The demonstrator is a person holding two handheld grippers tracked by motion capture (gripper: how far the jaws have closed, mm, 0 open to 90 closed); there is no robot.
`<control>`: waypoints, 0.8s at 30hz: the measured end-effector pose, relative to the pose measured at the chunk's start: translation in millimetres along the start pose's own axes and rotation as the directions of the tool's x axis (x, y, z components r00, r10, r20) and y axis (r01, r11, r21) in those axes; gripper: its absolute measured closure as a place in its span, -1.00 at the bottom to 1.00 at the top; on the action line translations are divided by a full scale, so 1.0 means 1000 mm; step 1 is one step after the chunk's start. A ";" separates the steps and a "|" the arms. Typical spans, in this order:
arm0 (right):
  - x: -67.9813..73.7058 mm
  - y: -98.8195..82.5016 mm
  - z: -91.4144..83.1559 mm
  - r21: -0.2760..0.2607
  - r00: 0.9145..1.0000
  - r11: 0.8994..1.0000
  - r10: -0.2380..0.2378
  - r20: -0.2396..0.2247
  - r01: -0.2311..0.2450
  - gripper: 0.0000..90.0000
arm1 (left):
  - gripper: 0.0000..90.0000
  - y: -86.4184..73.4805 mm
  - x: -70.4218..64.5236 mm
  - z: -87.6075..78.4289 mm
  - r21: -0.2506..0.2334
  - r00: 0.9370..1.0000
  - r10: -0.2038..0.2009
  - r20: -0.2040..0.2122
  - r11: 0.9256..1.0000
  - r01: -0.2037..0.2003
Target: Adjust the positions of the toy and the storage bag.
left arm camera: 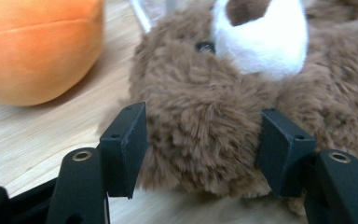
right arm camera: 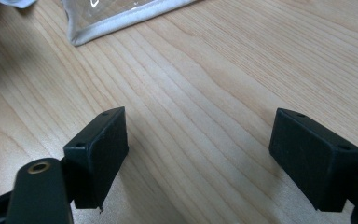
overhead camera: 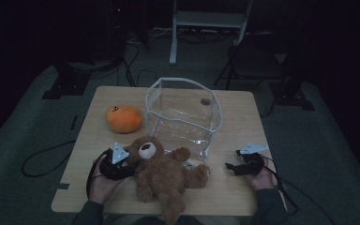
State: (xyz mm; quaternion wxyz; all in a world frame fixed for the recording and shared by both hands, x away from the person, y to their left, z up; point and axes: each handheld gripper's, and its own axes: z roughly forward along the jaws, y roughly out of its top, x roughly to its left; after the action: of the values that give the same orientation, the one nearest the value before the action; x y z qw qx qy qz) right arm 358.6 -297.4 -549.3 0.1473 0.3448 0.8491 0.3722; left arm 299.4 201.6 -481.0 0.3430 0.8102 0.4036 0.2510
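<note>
Left gripper (left arm camera: 204, 149): jaws straddle the teddy bear's (left arm camera: 223, 126) head, pads against the fur.
Right gripper (right arm camera: 214, 158): spread, nothing between.
Teddy bear: on table (overhead camera: 229, 187), in front of clear bag (overhead camera: 183, 115).
Orange plush (overhead camera: 124, 118): left of bag.

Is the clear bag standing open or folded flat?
Standing open. The clear bag sits upright on the table, its white-edged rim spread wide. Nothing shows inside; the teddy bear lies outside, against its front.
</note>
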 end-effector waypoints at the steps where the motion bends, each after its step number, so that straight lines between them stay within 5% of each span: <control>1: 0.000 0.000 0.000 0.000 1.000 1.000 -0.001 0.000 0.001 -0.59 | -0.12 0.000 0.003 0.001 0.005 1.000 -0.006 -0.010 1.000 0.006; 13: 0.000 0.000 0.000 -0.001 1.000 1.000 -0.002 0.001 0.002 -0.59 | -0.08 0.007 0.048 0.015 0.072 0.994 -0.052 -0.099 0.996 0.059; 18: 0.000 0.000 0.000 -0.001 1.000 1.000 0.000 0.001 0.000 -0.59 | 0.01 0.009 0.065 0.018 0.098 0.980 -0.080 -0.179 0.990 0.099; 24: 0.000 0.000 0.000 -0.001 1.000 1.000 -0.001 0.001 0.001 -0.59 | 0.00 0.010 0.069 0.014 0.073 0.981 -0.114 -0.158 0.989 0.126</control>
State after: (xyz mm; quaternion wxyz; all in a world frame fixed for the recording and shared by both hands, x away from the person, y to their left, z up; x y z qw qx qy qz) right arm 358.7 -297.4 -549.4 0.1482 0.3445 0.8489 0.3725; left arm 352.1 249.2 -473.3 0.2918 0.7762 0.4869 0.2746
